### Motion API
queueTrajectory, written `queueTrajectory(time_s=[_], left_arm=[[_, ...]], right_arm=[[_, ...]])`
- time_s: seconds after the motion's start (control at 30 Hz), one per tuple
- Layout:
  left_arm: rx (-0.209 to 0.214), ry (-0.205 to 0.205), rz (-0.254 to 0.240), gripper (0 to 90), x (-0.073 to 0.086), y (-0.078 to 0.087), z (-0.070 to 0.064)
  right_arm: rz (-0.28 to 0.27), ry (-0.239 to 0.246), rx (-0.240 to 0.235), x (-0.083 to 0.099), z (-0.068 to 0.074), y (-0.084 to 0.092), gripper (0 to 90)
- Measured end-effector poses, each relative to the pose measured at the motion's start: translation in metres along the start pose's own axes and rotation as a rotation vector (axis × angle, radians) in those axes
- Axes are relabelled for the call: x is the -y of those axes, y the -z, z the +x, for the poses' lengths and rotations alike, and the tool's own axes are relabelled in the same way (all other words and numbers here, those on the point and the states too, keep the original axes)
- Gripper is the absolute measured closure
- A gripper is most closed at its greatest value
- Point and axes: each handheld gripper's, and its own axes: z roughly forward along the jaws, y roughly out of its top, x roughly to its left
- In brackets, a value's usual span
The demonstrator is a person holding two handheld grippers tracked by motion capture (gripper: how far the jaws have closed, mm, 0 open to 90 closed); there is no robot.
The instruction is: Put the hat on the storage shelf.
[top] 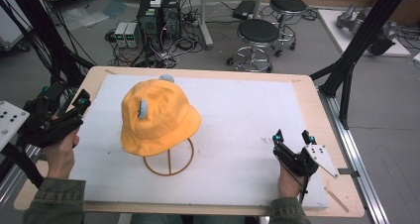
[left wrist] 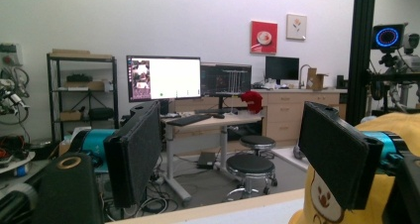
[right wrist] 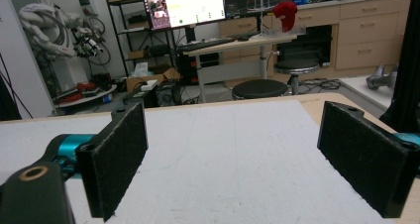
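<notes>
Both grippers, left [top: 79, 106] and right [top: 292, 136], gape empty, well apart from the yellow hat [top: 158, 116] on its stand [top: 169, 163].

Beyond the counter [top: 317, 116] with its white mat [top: 247, 115], two black stools [top: 258, 33] stand near a desk leg. Computer towers [top: 159, 16] sit in tangled cables on the floor. Two monitors [left wrist: 164, 78] glow on a desk, a red picture [left wrist: 263, 36] hanging above.
</notes>
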Motion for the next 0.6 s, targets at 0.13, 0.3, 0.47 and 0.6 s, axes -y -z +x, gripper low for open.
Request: queueTrajectory(time_s=[0.13,0.3,0.47,0.6], left_arm=[[-0.006,-0.010,0.007,25.7,0.009,0.005,0.000],[-0.030,0.004,0.025,25.9,0.022,0.009,0.004],[-0.026,0.004,0.043,25.9,0.037,0.009,0.006],[-0.040,-0.005,0.060,25.9,0.047,0.008,0.006]], right_arm=[[-0.001,0.001,-0.001,0.000,0.000,-0.001,10.9],[0.002,-0.004,-0.004,0.000,0.000,0.000,11.0],[0.004,-0.002,-0.006,0.000,0.001,0.000,10.9],[0.004,0.004,-0.006,0.001,0.000,-0.001,11.0]])
